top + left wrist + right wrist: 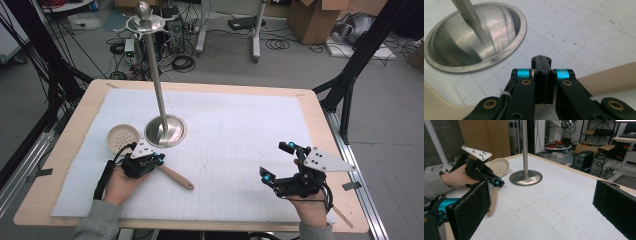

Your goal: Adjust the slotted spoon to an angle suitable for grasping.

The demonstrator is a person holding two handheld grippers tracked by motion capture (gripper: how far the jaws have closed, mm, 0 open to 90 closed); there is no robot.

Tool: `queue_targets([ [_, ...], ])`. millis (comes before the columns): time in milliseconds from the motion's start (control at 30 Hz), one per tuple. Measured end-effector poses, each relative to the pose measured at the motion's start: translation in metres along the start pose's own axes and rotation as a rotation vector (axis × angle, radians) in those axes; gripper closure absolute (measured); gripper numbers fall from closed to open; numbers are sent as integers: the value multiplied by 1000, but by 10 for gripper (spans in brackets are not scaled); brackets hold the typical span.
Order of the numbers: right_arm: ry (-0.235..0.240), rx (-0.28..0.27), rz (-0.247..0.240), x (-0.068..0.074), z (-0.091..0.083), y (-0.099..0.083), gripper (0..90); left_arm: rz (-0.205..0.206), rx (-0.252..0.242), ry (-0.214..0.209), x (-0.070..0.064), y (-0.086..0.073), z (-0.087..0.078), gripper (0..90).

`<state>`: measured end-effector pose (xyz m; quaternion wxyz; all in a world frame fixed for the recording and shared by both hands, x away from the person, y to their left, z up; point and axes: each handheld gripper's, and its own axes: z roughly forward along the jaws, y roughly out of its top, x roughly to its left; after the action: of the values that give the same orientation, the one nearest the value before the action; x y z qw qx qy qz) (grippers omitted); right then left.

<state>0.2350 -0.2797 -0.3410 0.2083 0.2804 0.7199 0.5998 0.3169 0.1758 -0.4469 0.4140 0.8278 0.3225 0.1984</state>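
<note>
Beige plastic slotted spoon (150, 157) lies flat on the white gridded mat (235, 150), its perforated bowl just beside the round steel base of the upright metal stand (165, 131). The left gripper (159, 159) hovers over the spoon's handle, jaws pressed together on nothing. The right gripper (278, 162) waits well apart, jaws wide. Grasping seems the step in hand; next, the left jaws must part to take the handle.

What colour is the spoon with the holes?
Pale beige skimmer spoon, clearest in the right gripper view.
</note>
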Motion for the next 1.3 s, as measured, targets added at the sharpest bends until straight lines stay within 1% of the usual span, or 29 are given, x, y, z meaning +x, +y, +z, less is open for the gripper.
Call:
queue_targets([
  [133,7,3,-9,0,3,0,5,-11,-4,4,-1,-1,-1,900],
  [167,10,8,-7,1,4,0,6,-20,-6,6,-1,-1,-2,900],
  [333,14,14,-15,1,8,0,6,-30,-12,9,-2,-2,-5,900],
  [367,14,15,-15,1,8,0,6,-38,-19,10,-2,-3,-7,900],
  [467,19,20,-10,1,9,0,6,-49,-28,5,-2,-5,-10,900],
  [533,16,16,-18,1,10,0,6,-60,-33,1,-2,-6,-12,900],
  [567,18,18,-10,1,10,0,6,-60,-33,1,-2,-6,-12,900],
  [667,20,12,-17,0,11,1,6,-62,-34,8,-4,-8,-15,900],
  [767,26,14,-14,0,13,2,6,-63,-32,16,-5,-8,-18,900],
  [867,29,10,-16,0,14,2,6,-54,-25,20,-7,-10,-23,900],
  [900,32,6,-18,0,15,2,6,-59,-29,23,-8,-10,-24,900],
  [933,31,11,-12,0,16,3,6,-59,-29,23,-8,-10,-24,900],
  [1200,50,13,-16,0,23,4,6,-58,-27,40,-12,-16,-34,900],
  [1233,52,13,-15,0,24,4,6,-52,-21,43,-13,-17,-36,900],
  [1300,53,15,-19,0,26,5,6,-58,-21,45,-14,-19,-38,900],
])
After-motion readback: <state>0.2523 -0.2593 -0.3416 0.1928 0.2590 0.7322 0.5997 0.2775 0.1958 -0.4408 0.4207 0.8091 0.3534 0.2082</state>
